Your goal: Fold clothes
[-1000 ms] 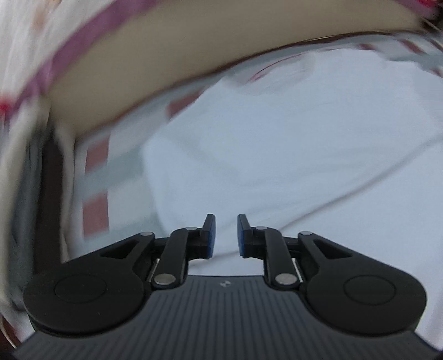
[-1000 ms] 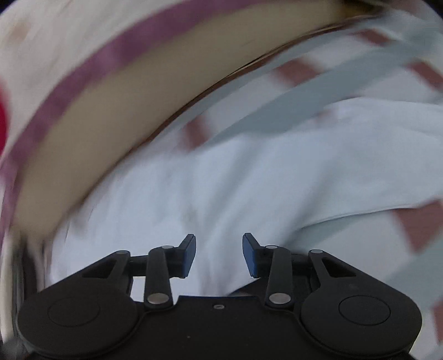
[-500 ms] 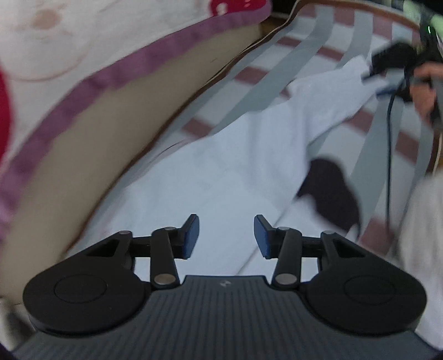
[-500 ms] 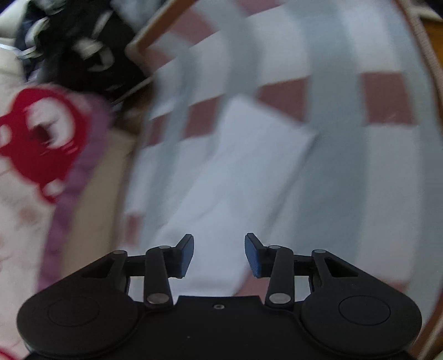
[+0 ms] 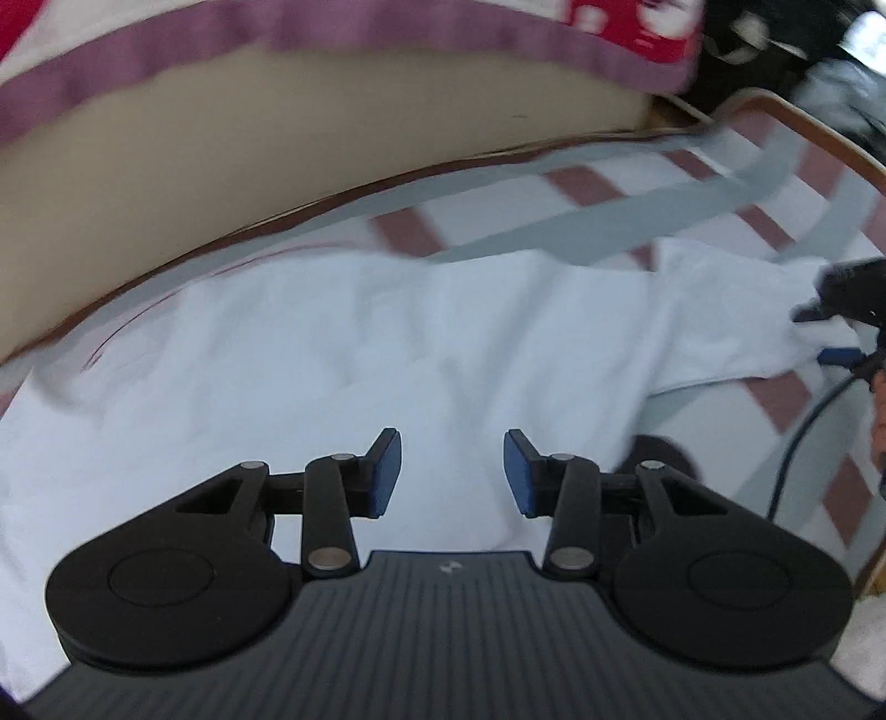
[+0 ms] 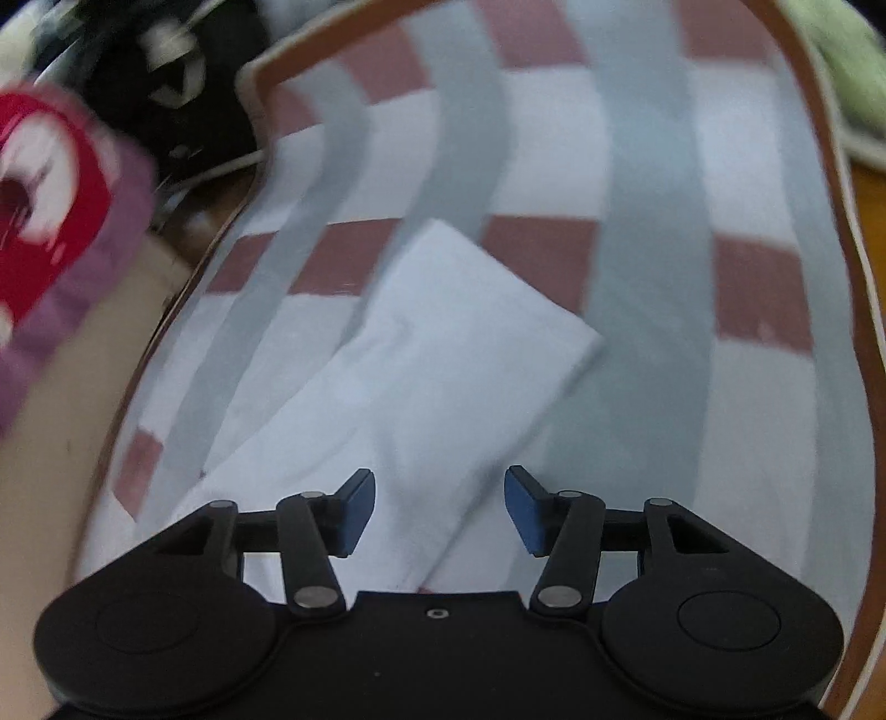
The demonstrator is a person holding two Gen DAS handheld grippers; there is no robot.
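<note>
A pale blue-white garment (image 5: pixel 343 354) lies spread on the checked tablecloth (image 5: pixel 609 221). My left gripper (image 5: pixel 451 473) hovers open just above its body, nothing between the blue pads. In the right wrist view one sleeve (image 6: pixel 443 354) of the garment stretches away over the cloth, its straight cuff end at the far side. My right gripper (image 6: pixel 440 512) is open above the sleeve's near part, holding nothing. In the left wrist view the right gripper (image 5: pixel 847 310) shows at the far right, over the sleeve end.
The table (image 6: pixel 830 183) has a brown rim. A beige cushion or mattress edge (image 5: pixel 221 155) with a purple and red printed cover (image 5: pixel 387 27) runs along the far side. Dark clutter (image 6: pixel 177 94) lies past the table corner. A black cable (image 5: pixel 797 443) hangs at right.
Both grippers have opened wider. The left one swung back over the garment's body; the right one moved out along the sleeve, which now lies flat on the cloth.
</note>
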